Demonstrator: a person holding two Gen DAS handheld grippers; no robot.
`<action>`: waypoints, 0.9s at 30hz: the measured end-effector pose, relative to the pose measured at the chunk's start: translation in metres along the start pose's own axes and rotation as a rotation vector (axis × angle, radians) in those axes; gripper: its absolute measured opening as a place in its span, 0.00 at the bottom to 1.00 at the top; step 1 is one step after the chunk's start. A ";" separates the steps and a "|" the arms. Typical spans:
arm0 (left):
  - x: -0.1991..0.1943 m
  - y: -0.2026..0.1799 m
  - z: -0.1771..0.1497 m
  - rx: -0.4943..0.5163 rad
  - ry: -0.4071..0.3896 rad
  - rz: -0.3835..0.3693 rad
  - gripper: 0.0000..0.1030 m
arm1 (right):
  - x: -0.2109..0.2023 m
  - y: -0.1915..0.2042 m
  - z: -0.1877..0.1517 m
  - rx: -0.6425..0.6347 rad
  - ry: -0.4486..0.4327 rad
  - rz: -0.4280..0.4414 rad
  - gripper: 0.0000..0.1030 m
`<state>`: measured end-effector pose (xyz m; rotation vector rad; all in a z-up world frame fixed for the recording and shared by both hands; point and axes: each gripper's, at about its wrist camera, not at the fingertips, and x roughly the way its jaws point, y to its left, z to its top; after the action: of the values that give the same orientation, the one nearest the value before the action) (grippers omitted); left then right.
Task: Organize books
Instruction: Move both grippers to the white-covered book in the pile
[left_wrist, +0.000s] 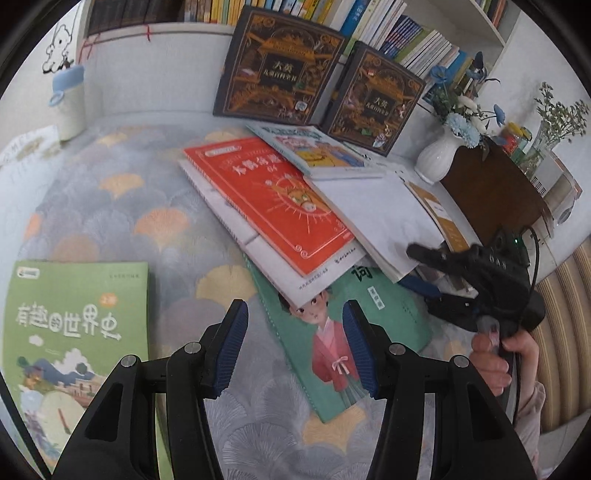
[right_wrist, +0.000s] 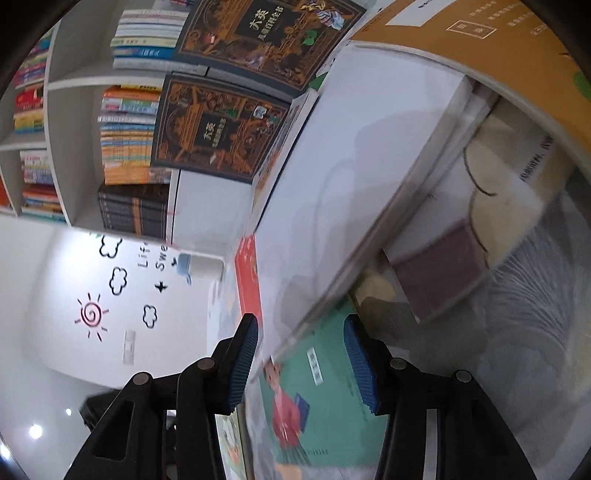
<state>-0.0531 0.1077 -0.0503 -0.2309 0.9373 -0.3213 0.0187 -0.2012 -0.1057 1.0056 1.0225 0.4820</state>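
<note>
Judging by the desk (left_wrist: 110, 155), little is sorted yet: the red book (left_wrist: 273, 199), a white book (left_wrist: 384, 218) and a teal book (left_wrist: 332, 332) lie in a loose overlapping heap toward the right edge, and a green book (left_wrist: 74, 332) sits apart near the left corner. The left gripper (left_wrist: 294, 345) hovers wide open, empty. The right gripper (right_wrist: 301, 363), spread too, seems to straddle the white book's edge, though blur hides contact.

White vase (left_wrist: 437, 158) of blue flowers (left_wrist: 461, 129), pale bottle (left_wrist: 70, 107), patterned rug (left_wrist: 122, 206).

Two dark ornate books (left_wrist: 275, 68), two vases (left_wrist: 436, 158)
</note>
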 end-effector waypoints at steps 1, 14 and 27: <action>0.001 0.002 0.000 -0.006 0.004 -0.001 0.50 | 0.003 0.000 0.001 0.007 -0.009 0.003 0.41; -0.012 0.017 0.003 -0.036 -0.026 -0.006 0.50 | -0.018 0.027 -0.025 -0.105 -0.160 -0.059 0.15; 0.009 -0.013 -0.007 0.064 0.058 -0.062 0.50 | -0.068 -0.004 -0.135 -0.219 0.158 -0.114 0.18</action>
<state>-0.0564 0.0921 -0.0570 -0.1928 0.9773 -0.4162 -0.1319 -0.1912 -0.0980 0.7187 1.1342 0.5721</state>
